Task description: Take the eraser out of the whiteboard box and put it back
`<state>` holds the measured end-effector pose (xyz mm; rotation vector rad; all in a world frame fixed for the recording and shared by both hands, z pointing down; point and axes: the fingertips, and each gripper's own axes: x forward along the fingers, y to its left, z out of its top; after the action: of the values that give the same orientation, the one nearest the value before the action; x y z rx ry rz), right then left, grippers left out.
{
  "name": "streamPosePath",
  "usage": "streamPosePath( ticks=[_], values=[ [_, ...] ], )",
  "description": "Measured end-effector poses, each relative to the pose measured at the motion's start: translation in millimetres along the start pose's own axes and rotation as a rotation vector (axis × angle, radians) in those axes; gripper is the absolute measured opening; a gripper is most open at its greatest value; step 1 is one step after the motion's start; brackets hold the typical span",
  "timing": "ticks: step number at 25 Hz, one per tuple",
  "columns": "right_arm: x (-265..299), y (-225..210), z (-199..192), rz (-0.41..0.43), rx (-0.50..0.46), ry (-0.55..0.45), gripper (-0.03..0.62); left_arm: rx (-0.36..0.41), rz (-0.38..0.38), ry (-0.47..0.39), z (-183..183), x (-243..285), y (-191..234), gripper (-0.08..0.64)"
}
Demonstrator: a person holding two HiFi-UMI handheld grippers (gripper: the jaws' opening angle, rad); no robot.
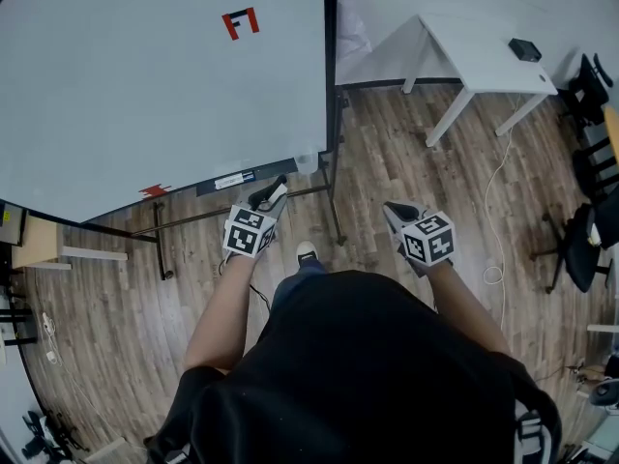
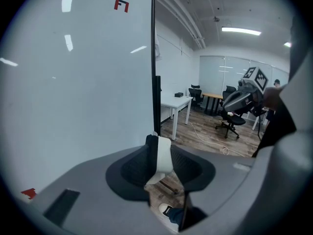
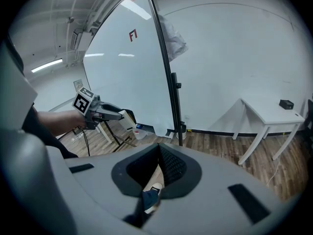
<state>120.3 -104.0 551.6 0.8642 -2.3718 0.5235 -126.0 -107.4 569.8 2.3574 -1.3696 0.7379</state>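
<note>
Whiteboard point(image 1: 145, 75) at L w/ box point(image 1: 232, 180) on lower edge, table point(image 1: 474, 56) to R (chairs point(image 1: 582, 242) further R)

both arms out front, left forearm point(image 1: 218, 307) and right forearm point(image 1: 464, 303) bare, grippers tipped down-ish. left gripper point(image 1: 276, 189): jaws clamped on eraser point(image 2: 164, 155). right gripper point(image 1: 392, 209): jaws pressed together, nothing between em.

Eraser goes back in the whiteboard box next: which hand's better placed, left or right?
Left. Its jaws grip the eraser, and the left gripper sits close by the box under the whiteboard. The right gripper is empty and farther off.
</note>
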Motion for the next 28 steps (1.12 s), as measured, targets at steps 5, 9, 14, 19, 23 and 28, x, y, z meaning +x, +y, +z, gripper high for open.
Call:
streamPosePath(
  ticks=[5, 9, 14, 19, 23, 28],
  values=[
    [-3.7, 5.3, -5.8, -0.004, -0.012, 0.006, -0.003, -0.001, -0.001, 0.000, -5.0, -6.3, -5.9, 0.149],
    [-4.5, 11.2, -9.2, -0.004, -0.036, 0.017, -0.004, -0.003, 0.003, 0.005, -10.3, -11.1, -3.2, 0.149],
    [-7.9, 9.7, -14.8, -0.010, -0.031, 0.024, -0.005, -0.005, 0.008, 0.008, -14.0, -14.7, -0.1, 0.149],
    [-7.3, 8.8, -13.2, -0.013, -0.028, 0.024, -0.005, 0.004, 0.005, 0.004, -9.9, -14.8, 1.3, 0.149],
    [-1.7, 9.0, -6.9, -0.011, -0.027, 0.019, -0.003, 0.010, -0.001, 0.005, -5.5, -11.1, 5.2, 0.149],
    [3.0, 7.4, -2.6, -0.011, -0.022, 0.015, -0.003, 0.018, -0.007, -0.003, 4.2, -4.5, 8.6, 0.148]
  ],
)
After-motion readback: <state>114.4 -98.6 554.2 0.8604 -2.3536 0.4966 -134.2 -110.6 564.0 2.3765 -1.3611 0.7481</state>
